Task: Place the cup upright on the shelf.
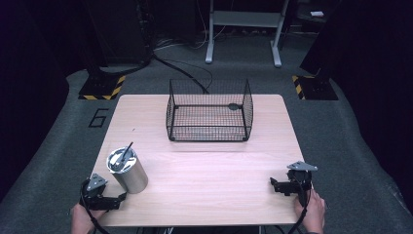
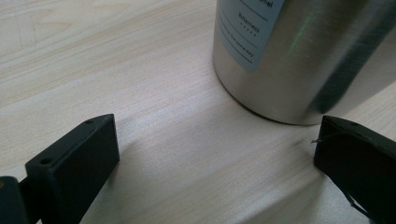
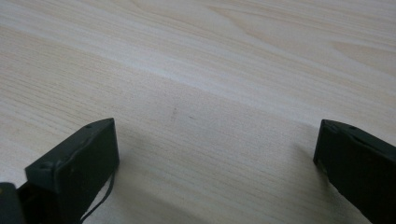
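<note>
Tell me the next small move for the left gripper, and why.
Probably ease the left gripper forward so its open fingers straddle the metal can. The can stands just ahead, untouched, slightly toward the right finger, with bare table between.

Free room and obstacles on the wooden table [image 1: 204,180]. The broad middle band, from the metal canister [image 1: 128,171] across to the right gripper [image 1: 275,184], lies bare and open to passage. The canister stands upright near the left front corner, just ahead of the left gripper [image 1: 121,198], whose jaws are spread wide with the canister's base close before the gap; a thin dark rod [image 1: 126,152] leans out of its top. At the far middle edge the black wire basket [image 1: 209,111] blocks the way, open at the top, with bare strips of table on either side. Ahead of the right gripper's parted jaws the surface is unobstructed.
</note>
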The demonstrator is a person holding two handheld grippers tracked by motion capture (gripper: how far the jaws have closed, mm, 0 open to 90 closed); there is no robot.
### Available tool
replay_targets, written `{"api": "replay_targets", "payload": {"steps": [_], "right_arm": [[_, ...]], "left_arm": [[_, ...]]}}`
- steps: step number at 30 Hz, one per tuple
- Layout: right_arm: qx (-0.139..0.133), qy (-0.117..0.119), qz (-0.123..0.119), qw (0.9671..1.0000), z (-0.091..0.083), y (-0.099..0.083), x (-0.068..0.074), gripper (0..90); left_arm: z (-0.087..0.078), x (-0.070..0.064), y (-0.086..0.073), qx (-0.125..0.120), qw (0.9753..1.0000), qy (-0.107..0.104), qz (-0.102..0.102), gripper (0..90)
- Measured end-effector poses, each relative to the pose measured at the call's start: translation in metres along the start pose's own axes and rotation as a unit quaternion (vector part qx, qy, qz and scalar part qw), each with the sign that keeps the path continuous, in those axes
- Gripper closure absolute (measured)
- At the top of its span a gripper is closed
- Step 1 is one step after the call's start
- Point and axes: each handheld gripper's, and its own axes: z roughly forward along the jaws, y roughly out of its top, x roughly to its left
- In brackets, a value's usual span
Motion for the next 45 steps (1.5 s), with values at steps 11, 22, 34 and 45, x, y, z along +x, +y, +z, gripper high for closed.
{"api": "replay_targets", "payload": {"steps": [11, 22, 34, 45], "right_arm": [[0.001, 0.002, -0.004, 1.0000, 0.000, 0.001, -0.001, 0.0], [0.003, 0.003, -0.007, 1.0000, 0.000, 0.001, -0.001, 0.0], [0.003, 0.004, -0.008, 1.0000, 0.000, 0.001, -0.001, 0.0], [0.003, 0.003, -0.007, 1.0000, 0.000, 0.001, -0.001, 0.0]], "left_arm": [[0.000, 0.000, 0.000, 0.001, 1.0000, 0.002, 0.000, 0.0], [-0.003, -0.003, -0.003, -0.012, 0.9999, -0.006, 0.009, 0.0], [-0.020, -0.009, 0.002, -0.043, 0.9982, -0.039, 0.014, 0.0], [-0.035, -0.022, 0.018, -0.084, 0.9947, -0.052, 0.027, 0.0]]}}
